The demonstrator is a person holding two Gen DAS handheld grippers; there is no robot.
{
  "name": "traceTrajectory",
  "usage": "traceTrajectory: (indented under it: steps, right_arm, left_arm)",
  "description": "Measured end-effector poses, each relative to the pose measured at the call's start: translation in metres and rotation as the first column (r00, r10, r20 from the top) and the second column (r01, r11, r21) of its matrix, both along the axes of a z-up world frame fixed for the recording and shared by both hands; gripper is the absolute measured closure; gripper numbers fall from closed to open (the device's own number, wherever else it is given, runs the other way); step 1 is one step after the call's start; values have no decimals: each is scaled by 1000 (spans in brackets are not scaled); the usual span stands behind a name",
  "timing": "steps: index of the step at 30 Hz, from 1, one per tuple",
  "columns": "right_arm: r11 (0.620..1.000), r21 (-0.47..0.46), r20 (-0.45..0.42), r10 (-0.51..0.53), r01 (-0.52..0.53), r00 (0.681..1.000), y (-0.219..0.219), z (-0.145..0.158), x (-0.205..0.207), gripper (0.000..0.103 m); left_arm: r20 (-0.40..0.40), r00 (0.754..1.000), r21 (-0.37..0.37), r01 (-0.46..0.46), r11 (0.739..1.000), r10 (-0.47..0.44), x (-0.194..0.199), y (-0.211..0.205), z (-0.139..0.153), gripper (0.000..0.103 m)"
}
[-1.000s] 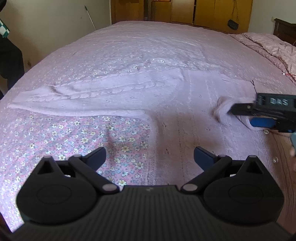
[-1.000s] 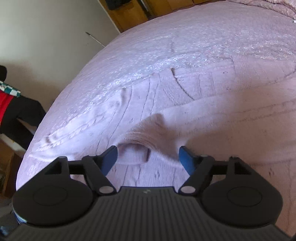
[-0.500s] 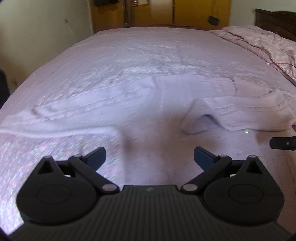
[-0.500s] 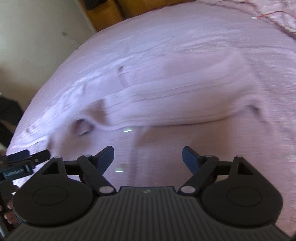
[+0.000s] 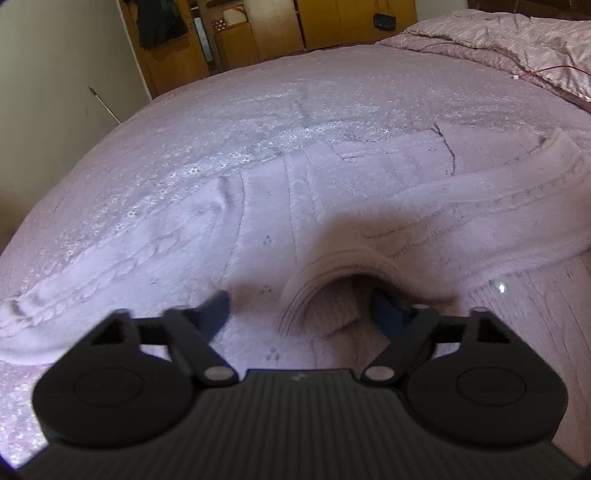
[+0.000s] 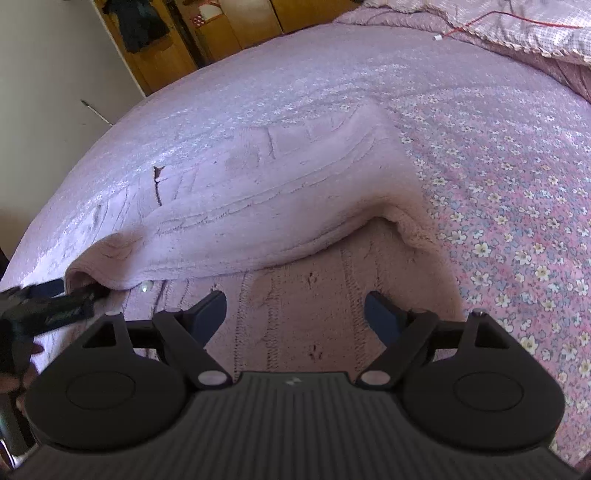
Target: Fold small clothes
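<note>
A pink knitted sweater [image 5: 332, 184] lies flat on the bed, one sleeve [image 5: 480, 214] folded across its body. That sleeve's ribbed cuff [image 5: 325, 291] arches up between the fingers of my left gripper [image 5: 299, 306]. The jaws are closing, the right finger at the cuff's opening, the left finger still apart from it. The other sleeve [image 5: 110, 273] stretches out to the left. In the right wrist view my right gripper [image 6: 295, 304] stands open over the sweater [image 6: 258, 184] body, nothing between its fingers. The left gripper [image 6: 74, 291] shows at the cuff [image 6: 85, 273].
A floral bedsheet [image 6: 517, 184] covers the bed to the right of the sweater. A pink quilt [image 5: 517, 44] with a red cable [image 6: 498, 18] lies at the back right. Wooden wardrobes [image 5: 332, 22] and a wall [image 5: 55, 92] stand behind. A hand [image 6: 22, 369] shows at the left edge.
My left gripper has moved right to the folded sleeve's cuff and its jaws have narrowed. My right gripper has left the cuff and moved right along the sweater.
</note>
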State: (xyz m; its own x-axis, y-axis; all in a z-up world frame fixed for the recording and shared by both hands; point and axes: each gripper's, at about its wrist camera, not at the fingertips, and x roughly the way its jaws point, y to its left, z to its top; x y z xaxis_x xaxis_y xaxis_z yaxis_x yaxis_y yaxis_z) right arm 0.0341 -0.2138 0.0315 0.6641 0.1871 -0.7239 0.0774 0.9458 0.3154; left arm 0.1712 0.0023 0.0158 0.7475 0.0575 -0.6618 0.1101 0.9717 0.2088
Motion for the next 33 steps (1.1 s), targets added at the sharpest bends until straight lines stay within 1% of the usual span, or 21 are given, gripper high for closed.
traceTrajectory:
  steps: [1, 2, 3, 5, 7, 8, 10, 11, 12, 14, 16, 17, 19, 20, 21, 23, 26, 27, 29, 31, 33]
  right_arm:
    - [1000, -6, 7, 6, -6, 1000, 4, -3, 3, 14]
    - [1000, -9, 11, 8, -8, 1000, 4, -3, 3, 14]
    - [1000, -10, 13, 8, -8, 1000, 6, -3, 3, 14]
    - [1000, -1, 14, 5, -5, 1000, 5, -3, 3, 14]
    - [1000, 18, 15, 1, -1, 1000, 2, -3, 3, 14]
    - [1000, 29, 17, -2, 1, 1000, 0, -4, 3, 14]
    - [999, 53, 22, -7, 6, 1000, -3, -4, 2, 14]
    - [998, 60, 24, -8, 7, 1000, -4, -4, 1, 14]
    - [998, 64, 27, -9, 7, 1000, -5, -5, 1, 14]
    - [998, 62, 31, -7, 5, 999, -5, -5, 0, 14]
    - [998, 58, 32, -6, 4, 999, -4, -5, 0, 14]
    - [998, 58, 33, -8, 6, 999, -5, -5, 0, 14]
    - [998, 56, 35, -9, 7, 999, -4, -6, 0, 14]
    - [999, 52, 37, -7, 5, 999, -3, -7, 0, 14]
    - [999, 47, 39, -6, 4, 999, -2, -7, -1, 14]
    - [999, 33, 42, -2, 1, 999, 1, -7, -1, 14]
    - [1000, 12, 41, -1, 0, 999, 5, -6, -2, 14]
    - [1000, 12, 37, -4, 3, 999, 5, -5, -2, 14]
    - [999, 38, 34, -17, 16, 999, 4, -1, -3, 14]
    - [997, 72, 52, -31, 27, 998, 0, 5, -5, 14]
    - [997, 75, 73, -41, 36, 996, -3, 10, -7, 14]
  left_arm:
    - [14, 1000, -19, 10, 1000, -9, 2, -1, -1, 51]
    - [16, 1000, -21, 18, 1000, -17, 5, -3, -1, 77]
    - [20, 1000, -10, 18, 1000, -18, 8, -5, 0, 84]
    - [80, 997, 37, -5, 999, 2, 10, -7, 6, 85]
    - [153, 988, 86, -44, 995, 31, 11, -4, 16, 85]
    - [180, 982, 85, -67, 994, 51, 11, 1, 20, 84]
    - [201, 974, 69, -118, 991, 102, 11, 11, 25, 82]
    - [195, 974, 71, -134, 988, 118, 13, 16, 24, 80]
    - [179, 976, 70, -139, 988, 125, 13, 20, 22, 73]
    - [135, 979, 69, -161, 985, 151, 15, 28, 14, 66]
    - [117, 975, 88, -198, 976, 187, 12, 38, 7, 65]
    - [110, 972, 98, -219, 971, 208, 11, 44, 5, 63]
    - [107, 957, 101, -279, 955, 269, 8, 60, 3, 62]
    - [104, 949, 90, -308, 947, 298, 8, 70, 2, 62]
    - [101, 940, 67, -333, 940, 326, 7, 80, 4, 62]
    - [90, 926, -3, -369, 929, 368, 1, 100, 8, 62]
    - [57, 915, -101, -392, 914, 399, -6, 119, 15, 64]
    - [44, 916, -138, -389, 911, 398, -9, 123, 18, 63]
    - [3, 931, -248, -353, 902, 365, -9, 131, 23, 63]
    - [-32, 948, -376, -305, 875, 317, -7, 135, 28, 63]
    - [-51, 962, -466, -262, 845, 270, -2, 135, 30, 63]
